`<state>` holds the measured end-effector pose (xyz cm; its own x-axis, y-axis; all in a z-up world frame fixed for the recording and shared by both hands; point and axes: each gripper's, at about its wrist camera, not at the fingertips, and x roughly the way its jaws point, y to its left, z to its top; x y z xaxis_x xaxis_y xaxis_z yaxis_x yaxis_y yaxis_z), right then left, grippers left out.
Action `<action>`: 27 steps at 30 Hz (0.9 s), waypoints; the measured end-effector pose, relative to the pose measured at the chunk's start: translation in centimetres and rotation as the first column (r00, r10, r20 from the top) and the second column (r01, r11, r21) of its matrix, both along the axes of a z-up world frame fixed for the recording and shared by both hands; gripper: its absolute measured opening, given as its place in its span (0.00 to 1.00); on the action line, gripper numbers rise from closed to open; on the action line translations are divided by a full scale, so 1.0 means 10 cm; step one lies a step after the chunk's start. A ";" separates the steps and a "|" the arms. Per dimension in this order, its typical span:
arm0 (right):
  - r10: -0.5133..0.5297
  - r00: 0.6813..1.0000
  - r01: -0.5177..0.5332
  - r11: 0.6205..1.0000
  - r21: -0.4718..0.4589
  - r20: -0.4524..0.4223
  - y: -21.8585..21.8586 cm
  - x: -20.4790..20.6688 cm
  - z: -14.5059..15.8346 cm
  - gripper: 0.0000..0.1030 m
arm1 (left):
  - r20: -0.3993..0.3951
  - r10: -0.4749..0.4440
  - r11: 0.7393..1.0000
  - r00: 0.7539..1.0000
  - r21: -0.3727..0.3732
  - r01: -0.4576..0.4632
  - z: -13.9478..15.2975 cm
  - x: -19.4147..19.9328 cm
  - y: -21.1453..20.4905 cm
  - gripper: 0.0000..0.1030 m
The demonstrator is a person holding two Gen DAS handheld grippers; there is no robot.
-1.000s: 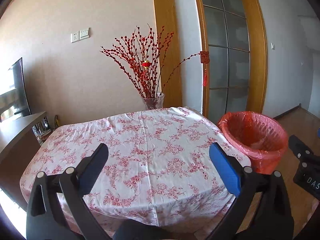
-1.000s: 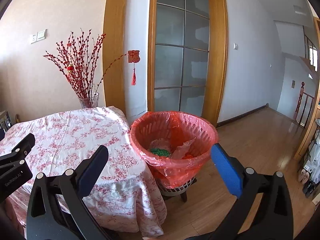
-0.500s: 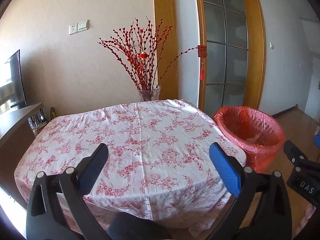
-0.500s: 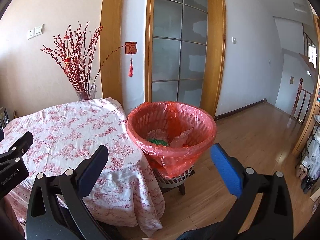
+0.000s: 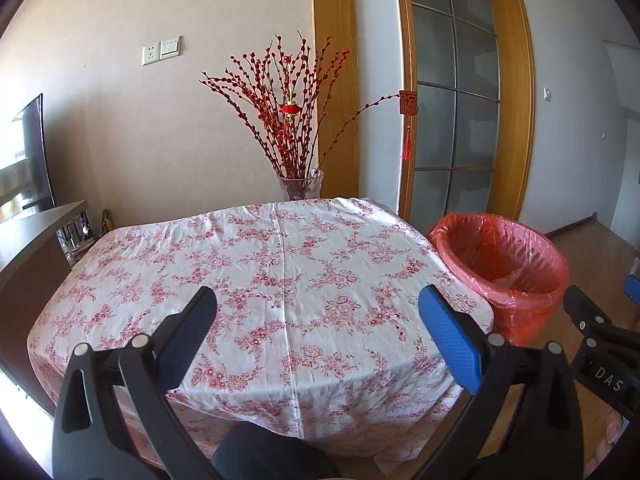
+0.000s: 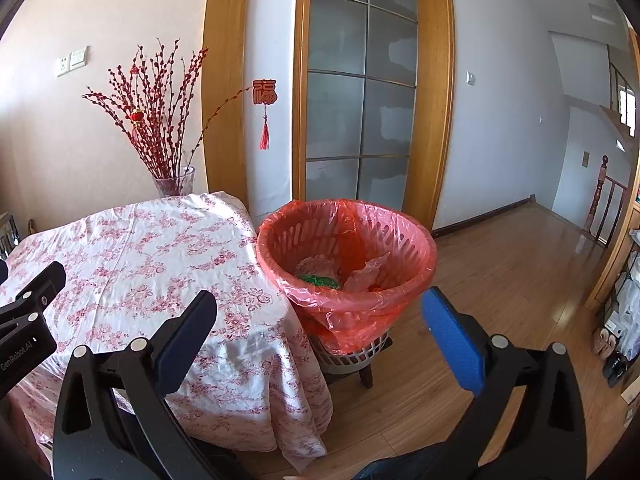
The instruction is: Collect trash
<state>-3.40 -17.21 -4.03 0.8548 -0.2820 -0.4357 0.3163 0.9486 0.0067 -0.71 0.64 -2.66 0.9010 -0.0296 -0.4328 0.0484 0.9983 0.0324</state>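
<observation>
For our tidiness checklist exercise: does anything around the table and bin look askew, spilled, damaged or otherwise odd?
Nothing stands out. The floral tablecloth lies flat with only light creases, the glass vase of red branches stands upright, and the white basket bin with its red plastic liner sits upright with trash inside and none on the floor around it.

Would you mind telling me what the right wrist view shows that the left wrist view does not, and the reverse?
Only the right wrist view looks into the red-lined bin, showing green trash and crumpled plastic, plus the stair railing. Only the left wrist view shows the dark screen above a wooden cabinet. Both show the floral tablecloth, the vase of red branches, the glass door, and open grippers: left gripper, right gripper.
</observation>
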 end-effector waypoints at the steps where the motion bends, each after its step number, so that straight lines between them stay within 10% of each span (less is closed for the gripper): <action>1: 0.000 1.000 0.000 1.000 -0.001 -0.001 0.00 0.01 0.00 0.98 | 0.000 0.001 1.000 1.000 0.000 -0.001 0.00 0.00 0.00 0.96; 27: -0.005 1.000 0.005 1.000 0.005 -0.008 0.00 0.02 -0.02 0.98 | -0.003 -0.008 1.000 1.000 -0.006 0.008 0.01 -0.01 -0.04 0.96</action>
<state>-3.15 -17.23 -4.27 0.8499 -0.2843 -0.4437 0.3215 0.9469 0.0090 -0.85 0.25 -2.56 0.8994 -0.0397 -0.4353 0.0567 0.9981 0.0260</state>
